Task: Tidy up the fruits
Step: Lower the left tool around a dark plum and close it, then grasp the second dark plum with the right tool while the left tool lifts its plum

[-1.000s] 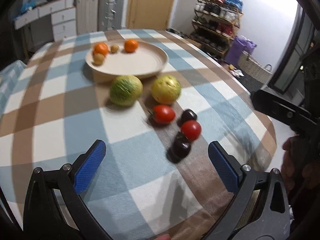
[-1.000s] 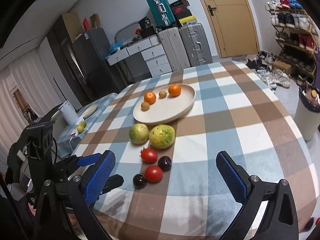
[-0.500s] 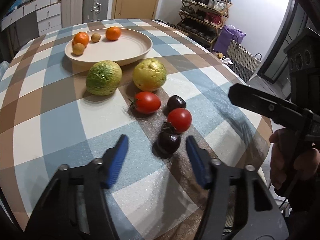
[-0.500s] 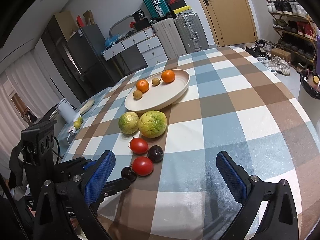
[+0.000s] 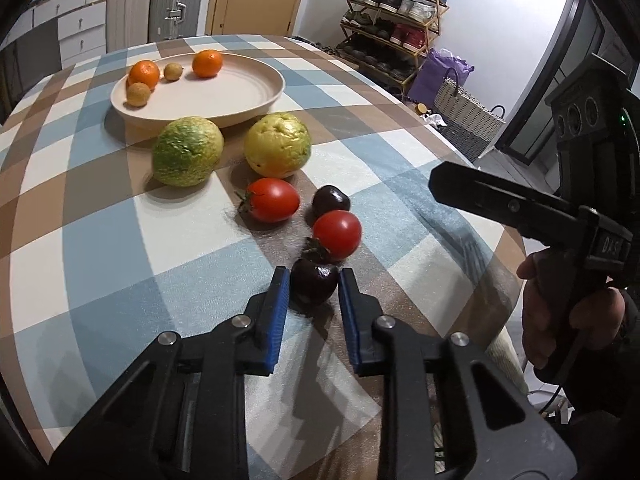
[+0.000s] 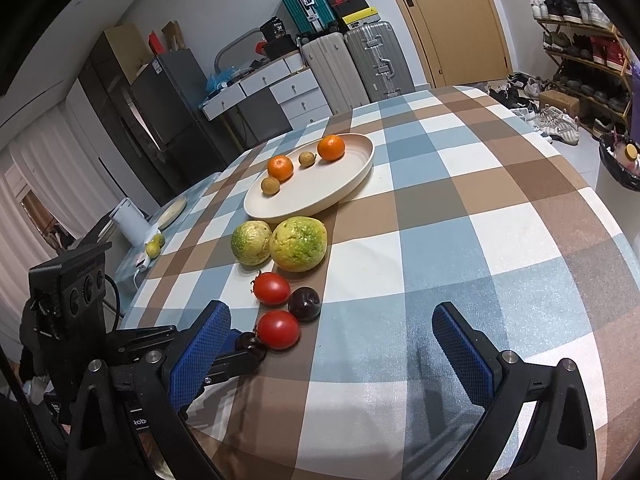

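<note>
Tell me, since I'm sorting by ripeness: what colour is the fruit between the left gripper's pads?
Dark purple, almost black fruit; clearest in the left wrist view.

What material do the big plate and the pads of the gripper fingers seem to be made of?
The plate looks like matte beige ceramic or plastic: smooth, faint concentric rings, no gloss; which one is unclear. The left gripper's pads look like blue rubber: a fine knurled texture, clearer in the right wrist view.
</note>
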The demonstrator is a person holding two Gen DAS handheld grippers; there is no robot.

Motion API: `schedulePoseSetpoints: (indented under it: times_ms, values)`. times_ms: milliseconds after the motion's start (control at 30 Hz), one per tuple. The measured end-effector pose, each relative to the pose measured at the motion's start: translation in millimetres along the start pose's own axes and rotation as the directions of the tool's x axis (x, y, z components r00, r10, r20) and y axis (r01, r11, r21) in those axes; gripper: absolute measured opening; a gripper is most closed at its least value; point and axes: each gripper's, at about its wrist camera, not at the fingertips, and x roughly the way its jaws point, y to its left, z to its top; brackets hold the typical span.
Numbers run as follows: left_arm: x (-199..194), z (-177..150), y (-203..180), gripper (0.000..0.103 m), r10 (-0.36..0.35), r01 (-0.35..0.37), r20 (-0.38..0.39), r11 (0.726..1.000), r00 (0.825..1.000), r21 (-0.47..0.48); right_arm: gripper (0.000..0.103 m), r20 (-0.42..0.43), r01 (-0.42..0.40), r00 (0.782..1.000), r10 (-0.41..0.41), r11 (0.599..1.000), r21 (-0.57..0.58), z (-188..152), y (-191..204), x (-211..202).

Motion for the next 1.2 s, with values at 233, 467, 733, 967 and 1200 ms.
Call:
schedulePoseSetpoints:
  times_ms: [233, 467, 733, 967, 1200]
  values:
    - [-20.1, -0.5, 15.0, 0.022, 0.002, -0.001, 0.051, 1.000, 0.999, -0.029, 0.103, -0.037, -0.008, 0.999, 0.009, 1.000, 0.026, 3.9, -2.2, 7.7]
    - [-38.4, -0.4, 30.7, 0.022, -0.005, 0.010, 0.094, 0.999, 0.996, -0.049, 0.102, -0.079, -0.040, 0.996, 0.043, 0.998, 0.048, 10.3, 4.9, 23.6]
    - [-41.6, -8.2, 49.8, 0.022, -0.016, 0.023, 0.096, 0.996, 0.995, -0.081, 0.080, -0.138, -0.030, 0.990, 0.034, 0.999, 0.034, 14.0, 15.1, 46.1]
    - [-43.8, -8.1, 68.4, 0.022, -0.010, 0.023, 0.105, 0.992, 0.994, -0.120, 0.053, -0.171, -0.018, 0.985, 0.020, 1.000, 0.014, 12.8, 20.4, 56.7]
    - [-48.2, -6.2, 72.4, 0.022, -0.003, 0.018, 0.115, 0.992, 0.993, -0.128, 0.037, -0.186, -0.023, 0.982, 0.027, 0.999, 0.025, 11.9, 18.3, 63.2]
